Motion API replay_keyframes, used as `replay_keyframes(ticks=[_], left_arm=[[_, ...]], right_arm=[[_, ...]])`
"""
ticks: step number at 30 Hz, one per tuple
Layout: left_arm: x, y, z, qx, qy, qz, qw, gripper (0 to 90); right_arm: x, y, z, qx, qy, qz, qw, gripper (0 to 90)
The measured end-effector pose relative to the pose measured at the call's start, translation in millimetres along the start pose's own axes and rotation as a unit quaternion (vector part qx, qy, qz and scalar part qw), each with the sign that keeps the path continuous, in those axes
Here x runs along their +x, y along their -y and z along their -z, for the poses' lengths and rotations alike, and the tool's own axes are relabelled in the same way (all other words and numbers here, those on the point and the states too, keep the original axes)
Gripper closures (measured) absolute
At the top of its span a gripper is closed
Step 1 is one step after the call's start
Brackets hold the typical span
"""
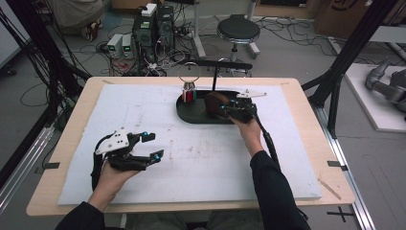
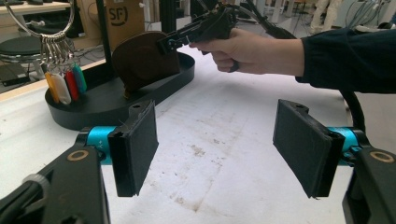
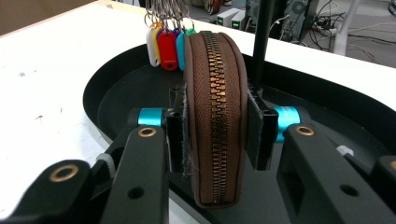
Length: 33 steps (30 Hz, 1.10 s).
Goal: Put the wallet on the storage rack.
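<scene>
Two fingers of the right gripper [image 3: 215, 130] are clamping the brown zippered pouch [image 3: 215, 107] upright in the black tray [image 3: 112, 84]; lifting it clear likely follows, while the left gripper [image 2: 219, 149] is waiting wide open.

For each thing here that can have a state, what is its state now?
Brown zip pouch: zipped shut, standing on edge in the black tray.
Right tongs: closed on the pouch, one pad on each side.
Left tongs: open, nothing between the pads, above the white board.
Key tags: hanging from their ring over the tray.
</scene>
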<state>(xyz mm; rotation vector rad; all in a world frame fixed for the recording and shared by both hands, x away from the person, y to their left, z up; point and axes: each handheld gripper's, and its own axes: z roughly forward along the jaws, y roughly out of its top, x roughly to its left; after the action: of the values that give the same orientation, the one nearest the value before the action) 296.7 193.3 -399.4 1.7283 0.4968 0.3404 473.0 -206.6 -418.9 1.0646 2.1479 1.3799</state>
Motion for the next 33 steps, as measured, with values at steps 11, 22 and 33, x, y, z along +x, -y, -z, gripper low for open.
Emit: replay_keyframes(ticks=[11, 22, 33], left_arm=[[0.0, 0.1, -0.3, 0.0, 0.002, -0.001, 1.0, 30.6], [1.2, -0.1, -0.7, 0.002, -0.001, -0.003, 1.0, 30.6], [9.7, 1.1, -1.9, 0.007, -0.015, -0.001, 0.9999, 30.3]], right_arm=[[-4.4, 2.9, 2.3, 0.033, 0.037, 0.004, 0.9988, 51.7], [-11.4, -5.5, 35.4, -0.003, 0.071, -0.007, 0.9975, 31.3], [-6.3, 3.3, 97.2, -0.039, 0.014, 0.007, 0.9991, 28.4]])
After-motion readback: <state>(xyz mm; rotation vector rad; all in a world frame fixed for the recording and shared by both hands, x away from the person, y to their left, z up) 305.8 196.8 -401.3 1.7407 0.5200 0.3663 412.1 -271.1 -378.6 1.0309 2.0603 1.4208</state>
